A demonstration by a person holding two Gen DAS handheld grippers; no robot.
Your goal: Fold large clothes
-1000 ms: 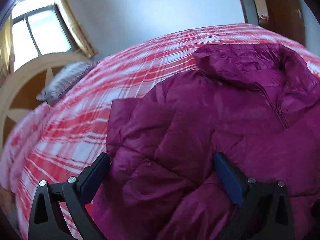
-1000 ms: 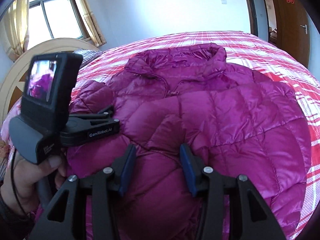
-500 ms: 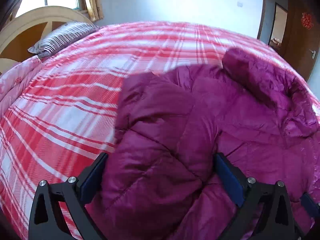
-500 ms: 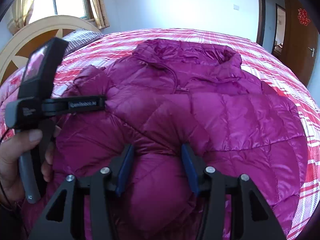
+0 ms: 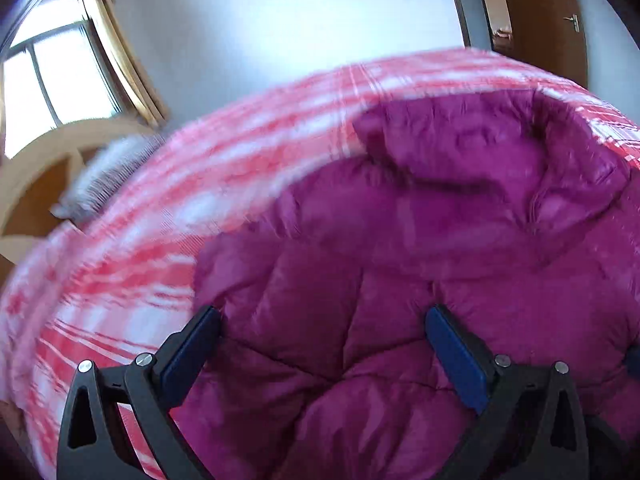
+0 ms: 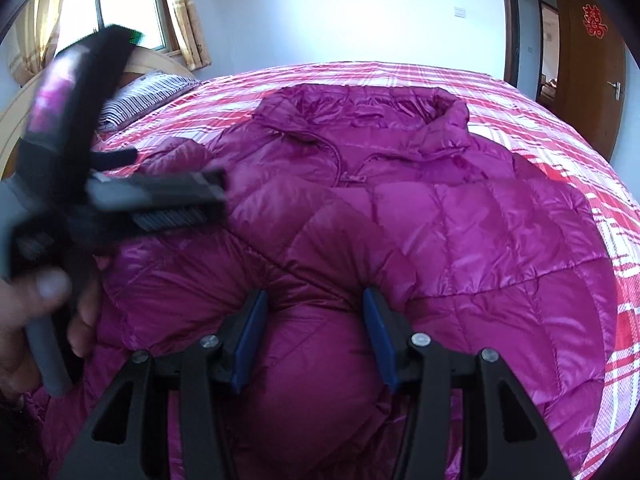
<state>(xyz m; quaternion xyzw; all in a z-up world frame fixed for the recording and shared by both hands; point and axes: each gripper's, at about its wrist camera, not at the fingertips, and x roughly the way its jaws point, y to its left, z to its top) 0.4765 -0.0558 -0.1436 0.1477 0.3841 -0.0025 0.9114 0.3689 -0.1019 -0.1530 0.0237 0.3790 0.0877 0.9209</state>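
Note:
A magenta quilted down jacket (image 6: 440, 216) lies on the red and white plaid bed (image 6: 520, 120), collar toward the far wall. My right gripper (image 6: 314, 300) has its jaws partly closed, pinching a thick fold of the jacket's near part. My left gripper (image 5: 322, 316) has its jaws spread wide, with the jacket (image 5: 400, 264) bulging between the fingers; the view is blurred by motion. The left gripper also shows in the right wrist view (image 6: 172, 196), held in a hand at the jacket's left side.
A striped pillow (image 6: 148, 92) lies by the wooden headboard (image 5: 44, 160) at the far left. A window with curtains (image 6: 120, 8) is behind it. A brown door (image 6: 588, 60) stands at the right. Plaid bedding (image 5: 140, 248) lies left of the jacket.
The left gripper has swung fast, its view turning from across the bed back toward the collar. The right gripper has kept its pinch on the fold and shifted slightly.

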